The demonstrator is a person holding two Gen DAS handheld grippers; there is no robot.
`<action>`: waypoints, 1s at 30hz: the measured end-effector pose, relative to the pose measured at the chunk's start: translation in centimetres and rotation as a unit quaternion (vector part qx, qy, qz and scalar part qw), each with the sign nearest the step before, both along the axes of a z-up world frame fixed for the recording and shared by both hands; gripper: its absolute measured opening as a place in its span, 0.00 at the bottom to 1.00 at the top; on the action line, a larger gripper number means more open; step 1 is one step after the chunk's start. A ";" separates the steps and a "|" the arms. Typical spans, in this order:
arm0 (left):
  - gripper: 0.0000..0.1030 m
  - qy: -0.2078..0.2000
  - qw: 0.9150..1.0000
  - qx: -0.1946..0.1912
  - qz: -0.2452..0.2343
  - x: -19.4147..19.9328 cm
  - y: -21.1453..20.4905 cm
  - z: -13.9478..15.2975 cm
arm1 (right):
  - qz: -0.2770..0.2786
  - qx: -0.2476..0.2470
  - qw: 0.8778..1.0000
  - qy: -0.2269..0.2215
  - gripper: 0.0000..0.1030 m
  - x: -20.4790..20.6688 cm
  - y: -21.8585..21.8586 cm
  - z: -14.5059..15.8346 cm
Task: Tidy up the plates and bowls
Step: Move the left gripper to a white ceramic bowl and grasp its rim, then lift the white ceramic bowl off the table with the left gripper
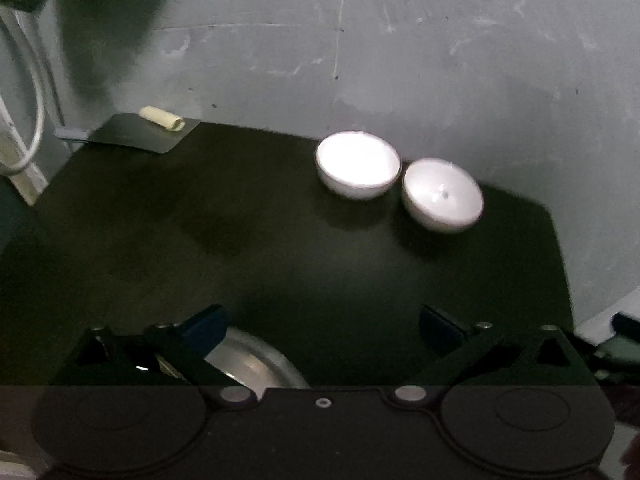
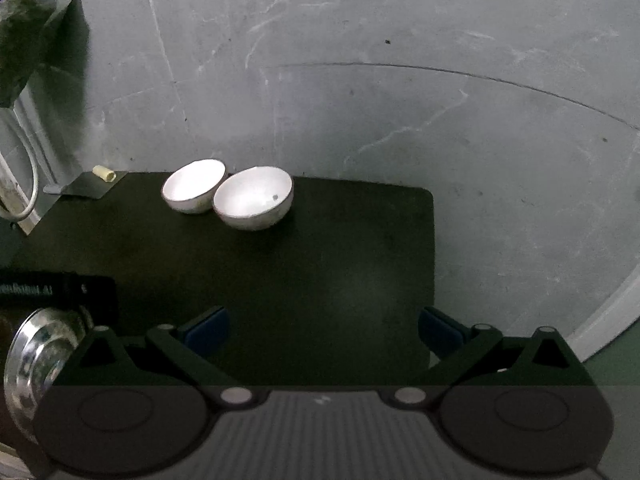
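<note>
Two white bowls stand side by side at the far edge of a dark table: the left bowl [image 1: 358,164] [image 2: 194,191] and the right bowl [image 1: 442,195] [image 2: 253,197], which has a small dark speck inside. A shiny metal plate [image 1: 256,364] [image 2: 38,354] lies near the front left, under the left gripper's left finger. My left gripper [image 1: 320,330] is open and empty above the table's front. My right gripper [image 2: 323,330] is open and empty, well short of the bowls.
The dark table [image 1: 280,248] [image 2: 320,248] sits against a scratched grey wall. A thin dark sheet [image 1: 140,134] [image 2: 86,186] with a pale rolled object [image 1: 162,119] lies at the far left corner. White cables [image 1: 28,136] hang at left. The left gripper's body [image 2: 56,288] shows at left.
</note>
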State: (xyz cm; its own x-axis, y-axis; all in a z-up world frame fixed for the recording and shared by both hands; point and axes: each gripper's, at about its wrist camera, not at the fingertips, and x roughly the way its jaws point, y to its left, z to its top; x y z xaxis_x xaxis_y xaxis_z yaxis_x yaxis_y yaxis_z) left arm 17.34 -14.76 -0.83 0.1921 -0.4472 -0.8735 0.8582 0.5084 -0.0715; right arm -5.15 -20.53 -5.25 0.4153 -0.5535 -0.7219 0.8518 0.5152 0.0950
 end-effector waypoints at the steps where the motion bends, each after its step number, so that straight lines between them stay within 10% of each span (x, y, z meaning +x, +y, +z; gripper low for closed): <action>1: 0.99 0.001 1.000 -0.003 -0.001 -0.1 -0.9 -0.1 | 0.001 -0.001 1.000 -0.002 1.00 0.2 -0.6 0.0; 13: 0.99 -0.032 0.999 -0.019 -0.003 0.5 -11.1 -3.4 | 0.006 -0.005 1.000 -0.018 1.00 4.3 -10.6 -2.3; 30: 0.99 -0.011 1.000 0.000 0.022 1.0 -12.6 -5.4 | 0.049 -0.007 0.999 -0.010 0.93 6.7 -13.5 -4.2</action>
State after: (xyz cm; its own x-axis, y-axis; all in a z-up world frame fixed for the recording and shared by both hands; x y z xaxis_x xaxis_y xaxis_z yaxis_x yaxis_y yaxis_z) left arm 18.32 -27.34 -6.24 0.2303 -0.4383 -0.8688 0.8364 0.5455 -0.0535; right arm 1.51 -33.98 -9.44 0.4828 -0.5195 -0.7050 0.7947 0.5982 0.1034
